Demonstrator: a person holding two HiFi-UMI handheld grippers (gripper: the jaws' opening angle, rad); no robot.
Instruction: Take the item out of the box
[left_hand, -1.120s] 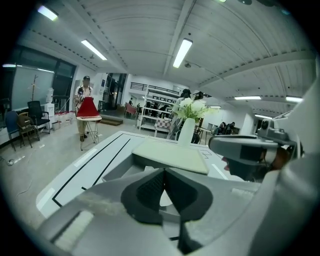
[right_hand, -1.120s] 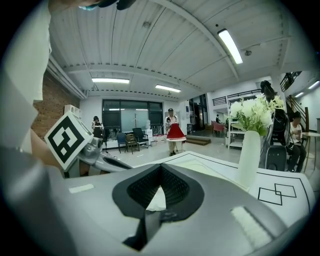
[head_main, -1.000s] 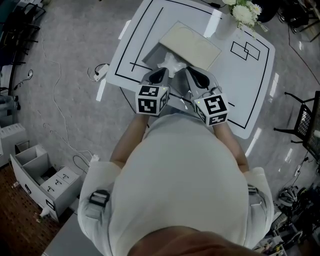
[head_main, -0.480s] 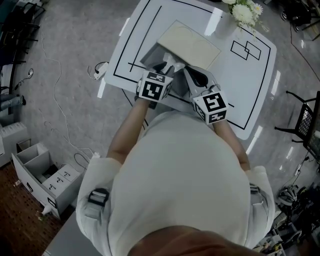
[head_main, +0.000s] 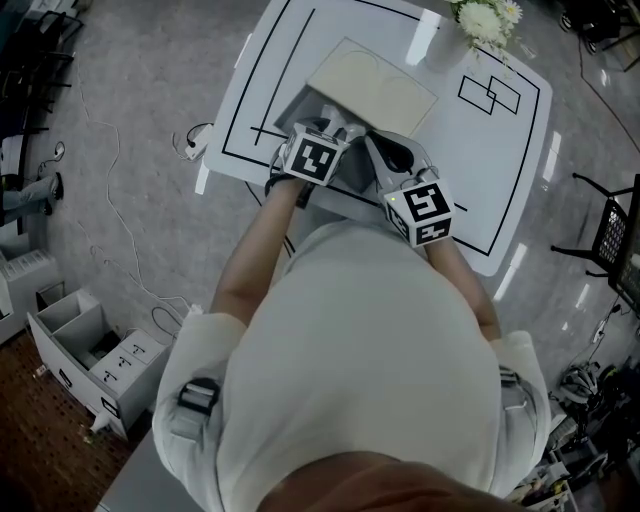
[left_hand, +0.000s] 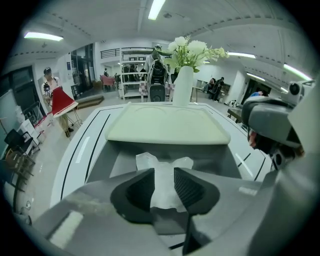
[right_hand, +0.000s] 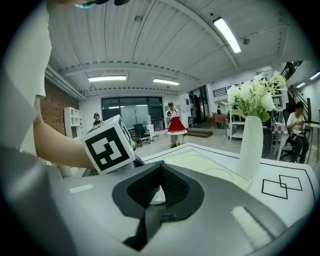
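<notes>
Left gripper (left_hand: 164, 172) jaws narrowed onto white wrapped item (left_hand: 161, 161), pads against both its sides. Item sits inside grey box (left_hand: 107, 162), its upper end poking past the pads. Right gripper (right_hand: 160, 167) tips together, holding nothing; a sliver of white shows through the gap lower down, source unclear.

Head view: both grippers side by side at the box's near side, right gripper (head_main: 370, 138) just beside left gripper (head_main: 330, 135). Box (head_main: 298, 106) sits on the table's near left part, close to the near edge. Cream lid (head_main: 372, 82) lies open on the far side of it. Bare tabletop right of the box as far as the drawn squares (head_main: 490, 92). Vase with flowers (head_main: 452, 48) near the far edge, well apart from the box.

Table (head_main: 505, 180) white, glossy, black outlines. Grey floor around, drawer cabinet (head_main: 90, 360) lower left, chair (head_main: 610, 240) at right.

Only the left gripper view shows the item between the pads. Right gripper view shows the left marker cube (right_hand: 110, 145), vase, and people in the background.
</notes>
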